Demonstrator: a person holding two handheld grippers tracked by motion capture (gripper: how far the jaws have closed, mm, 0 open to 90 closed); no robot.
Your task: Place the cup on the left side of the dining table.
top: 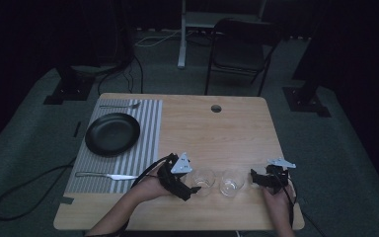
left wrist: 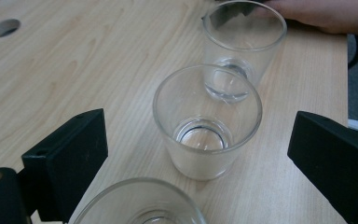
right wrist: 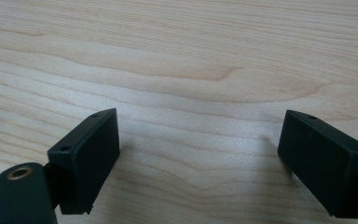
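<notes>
Striped grey cloth [top: 148,129] covers the left part of the wooden table [top: 227,133], with a fork [top: 121,105] at its far edge, a black plate [top: 112,134] in the middle and a knife [top: 106,175] at its near edge. Right of the knife, the left gripper [top: 190,190] has its jaws spread wide on either side of the near glass [left wrist: 207,122], not touching it. A second glass [left wrist: 243,45] stands upright just beside the first, and a third glass's rim [left wrist: 137,203] shows at the bottom of the left gripper view. Farthest right, the right gripper [right wrist: 198,158] is spread open over bare wood, near the second glass.
</notes>
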